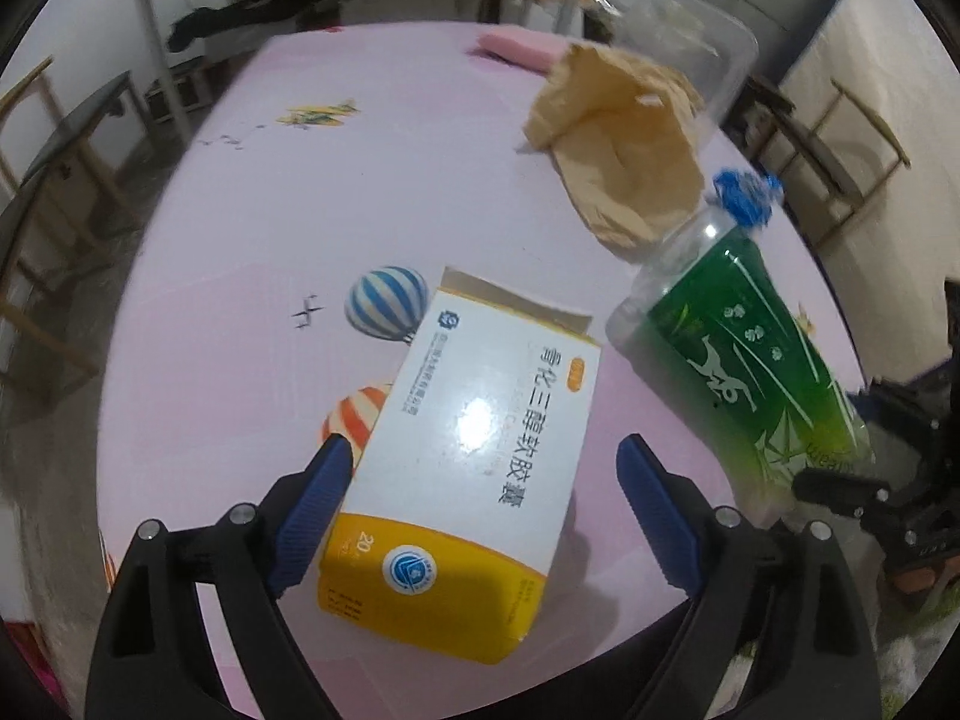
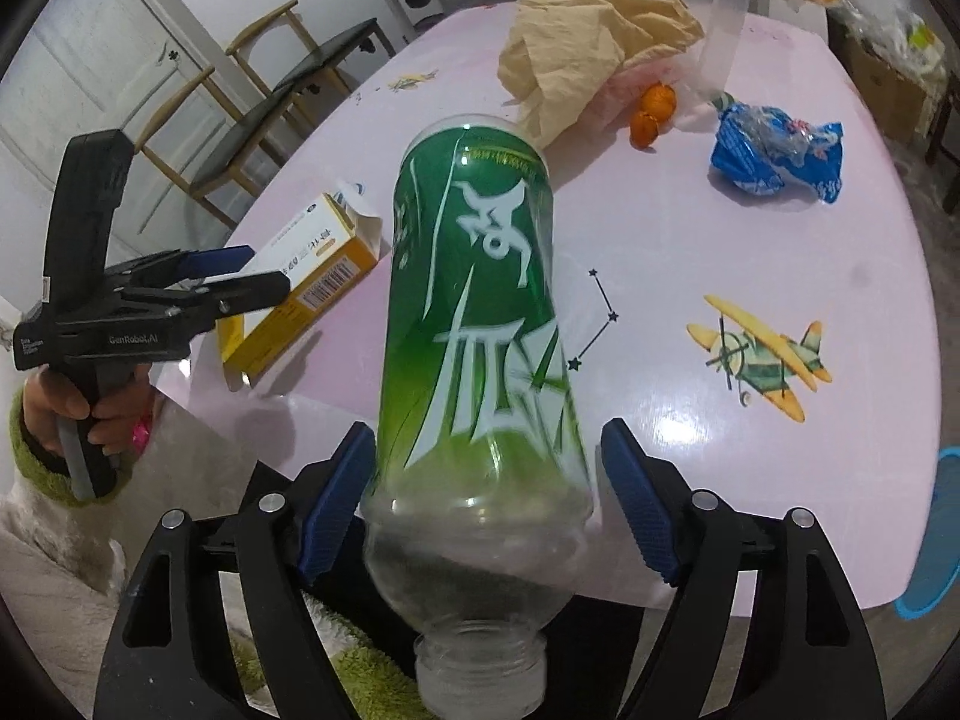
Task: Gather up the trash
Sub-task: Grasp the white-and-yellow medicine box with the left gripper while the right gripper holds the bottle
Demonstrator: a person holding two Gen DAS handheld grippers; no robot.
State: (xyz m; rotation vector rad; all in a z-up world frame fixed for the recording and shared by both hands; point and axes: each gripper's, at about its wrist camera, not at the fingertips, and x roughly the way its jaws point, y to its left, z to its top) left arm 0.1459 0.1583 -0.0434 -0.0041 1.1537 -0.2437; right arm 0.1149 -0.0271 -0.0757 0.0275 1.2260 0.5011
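A white and yellow medicine box (image 1: 462, 456) lies at the near edge of the pink table (image 1: 270, 210), between the fingers of my open left gripper (image 1: 480, 510); the left pad touches its side, the right pad stands apart. The box also shows in the right wrist view (image 2: 300, 288), with the left gripper (image 2: 240, 276) around it. An empty green-labelled plastic bottle (image 2: 480, 324) lies with its open neck toward the camera, between the fingers of my open right gripper (image 2: 486, 498); the left pad touches it, the right pad stands apart. The bottle shows in the left wrist view (image 1: 744, 348).
A crumpled tan paper bag (image 2: 588, 48), a clear plastic container (image 2: 714, 12), orange peel (image 2: 651, 114) and a crumpled blue wrapper (image 2: 780, 156) lie further back on the table. A blue bin rim (image 2: 936, 546) shows at the right. Chairs (image 2: 282, 96) stand at the left.
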